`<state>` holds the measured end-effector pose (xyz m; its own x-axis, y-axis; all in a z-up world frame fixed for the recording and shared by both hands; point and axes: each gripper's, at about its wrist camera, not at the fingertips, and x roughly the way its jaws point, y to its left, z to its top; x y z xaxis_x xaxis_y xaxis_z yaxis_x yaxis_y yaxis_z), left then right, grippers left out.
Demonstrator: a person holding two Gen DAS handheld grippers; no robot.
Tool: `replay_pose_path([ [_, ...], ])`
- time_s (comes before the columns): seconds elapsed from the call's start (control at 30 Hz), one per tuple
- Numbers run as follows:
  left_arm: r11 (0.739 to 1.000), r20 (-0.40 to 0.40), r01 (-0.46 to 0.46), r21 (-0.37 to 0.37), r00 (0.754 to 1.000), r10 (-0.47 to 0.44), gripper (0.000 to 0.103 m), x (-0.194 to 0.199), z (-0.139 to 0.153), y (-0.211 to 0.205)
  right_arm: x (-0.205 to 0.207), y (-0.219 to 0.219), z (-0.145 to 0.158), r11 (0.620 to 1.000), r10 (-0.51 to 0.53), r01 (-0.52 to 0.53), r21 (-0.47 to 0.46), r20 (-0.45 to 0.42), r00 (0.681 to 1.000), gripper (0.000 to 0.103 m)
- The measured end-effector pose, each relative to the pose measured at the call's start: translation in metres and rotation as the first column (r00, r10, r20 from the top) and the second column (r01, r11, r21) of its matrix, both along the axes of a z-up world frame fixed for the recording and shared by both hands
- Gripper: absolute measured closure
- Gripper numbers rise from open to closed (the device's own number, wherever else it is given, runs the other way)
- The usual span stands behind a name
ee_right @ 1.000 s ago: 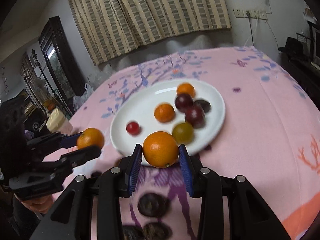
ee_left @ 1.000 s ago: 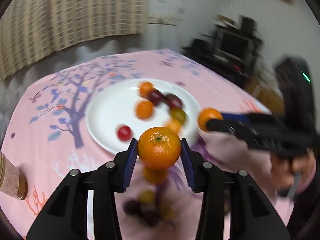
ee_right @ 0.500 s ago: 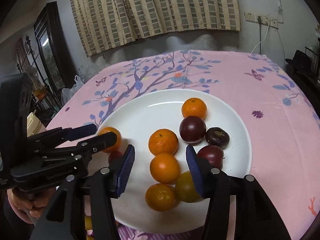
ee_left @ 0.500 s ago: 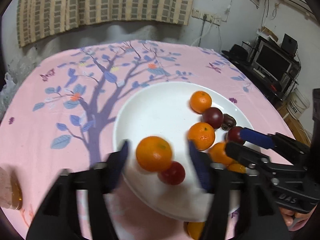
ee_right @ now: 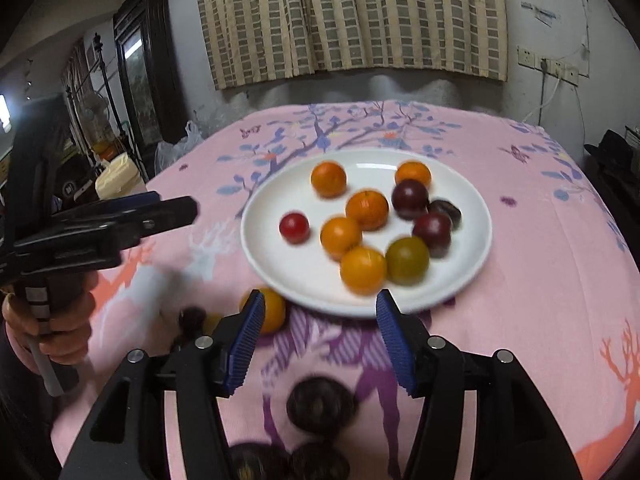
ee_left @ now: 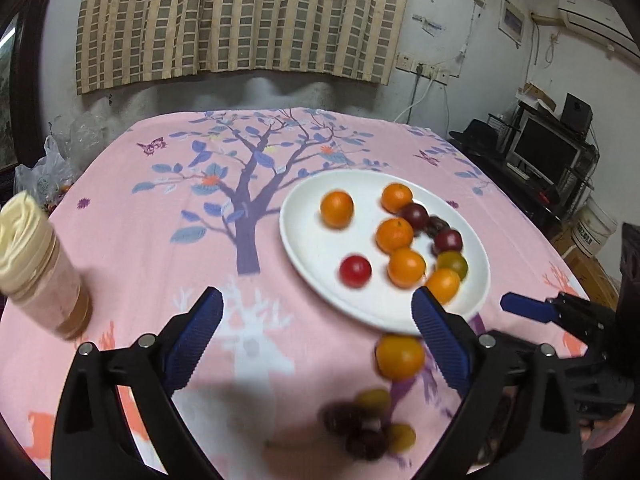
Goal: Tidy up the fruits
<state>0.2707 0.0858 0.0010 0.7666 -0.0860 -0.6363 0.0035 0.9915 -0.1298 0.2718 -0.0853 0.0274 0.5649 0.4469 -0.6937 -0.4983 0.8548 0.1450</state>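
Both of my hand-held grippers, left and right, stand apart and empty. Ten fruits lie on the white plate; one orange and some dark plums wait on the desk beside it.

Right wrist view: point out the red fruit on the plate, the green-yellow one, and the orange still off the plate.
red fruit [ee_right: 294, 227], right wrist view, centre of its top.
green-yellow fruit [ee_right: 407, 260], right wrist view, middle.
orange off the plate [ee_right: 274, 312], right wrist view, its exposed right half.
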Motion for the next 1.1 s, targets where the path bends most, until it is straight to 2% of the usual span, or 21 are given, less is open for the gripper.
replay_pose_path([
  [0.17, 0.996, -0.004, 0.086, 0.006, 0.996, -0.086, 0.01, -0.042, -0.01, -0.016, -0.015, -0.029, -0.015, 0.998, -0.053, 0.054, 0.011, -0.082, 0.995, 0.045],
  [0.3, 0.978, -0.017, 0.208, -0.01, 0.978, -0.209, 0.01, -0.064, -0.016, -0.033, -0.016, -0.036, -0.025, 0.997, -0.076, 0.076, 0.001, -0.117, 0.99, 0.046],
  [0.53, 0.932, -0.003, 0.345, 0.11, 0.938, -0.347, 0.01, -0.097, -0.026, -0.073, -0.02, -0.014, -0.037, 0.997, -0.016, 0.006, -0.08, -0.117, 0.993, 0.047],
  [0.67, 0.911, -0.019, 0.381, 0.156, 0.924, -0.383, 0.01, -0.102, -0.031, -0.087, -0.021, -0.008, -0.039, 0.995, -0.002, -0.009, -0.101, -0.116, 0.993, 0.047],
  [0.87, 0.897, -0.036, 0.411, 0.16, 0.911, -0.411, 0.01, -0.105, -0.034, -0.095, -0.021, 0.003, -0.043, 0.992, 0.019, -0.035, -0.125, -0.126, 0.992, 0.048],
  [0.97, 0.893, -0.04, 0.422, 0.154, 0.906, -0.421, 0.01, -0.106, -0.035, -0.097, -0.021, 0.011, -0.047, 0.987, 0.031, -0.051, -0.155, -0.13, 0.991, 0.053],
  [1.03, 0.888, -0.046, 0.431, 0.156, 0.902, -0.43, 0.01, -0.107, -0.036, -0.099, -0.022, 0.012, -0.048, 0.984, 0.028, -0.047, -0.171, -0.113, 0.993, 0.061],
  [1.1, 0.884, -0.051, 0.437, 0.166, 0.899, -0.435, 0.01, -0.108, -0.038, -0.101, -0.02, 0.008, -0.046, 0.99, 0.021, -0.038, -0.136, -0.126, 0.992, 0.061],
])
